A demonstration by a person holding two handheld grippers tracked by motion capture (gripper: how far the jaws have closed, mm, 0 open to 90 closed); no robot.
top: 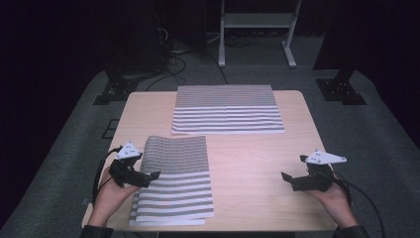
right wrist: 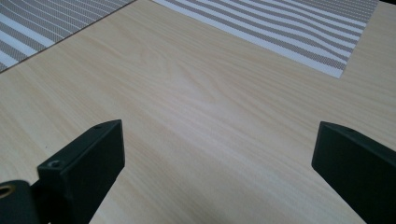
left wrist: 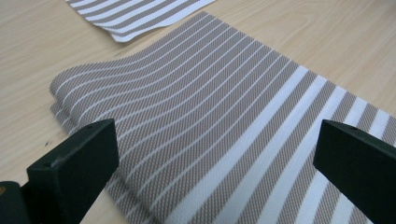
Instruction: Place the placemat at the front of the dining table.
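Striped woven mat point(top: 173, 181) lies folded at the near left of the table point(top: 252, 163), both grippers clear of it.
Left gripper point(top: 148, 177) hovers at the mat's left edge, jaws wide apart and empty; right gripper point(top: 292, 179) hangs over bare wood near right, jaws wide apart too; a second striped mat point(top: 228, 109) lies flat at the far side.

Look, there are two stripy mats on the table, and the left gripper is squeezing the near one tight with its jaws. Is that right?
Not quite. The left gripper is not squeezing anything: the left gripper view shows its jaws wide apart above the near mat, not pressing on it. The rest is right: the high view shows two stripy mats on the table, the near mat and the far mat.
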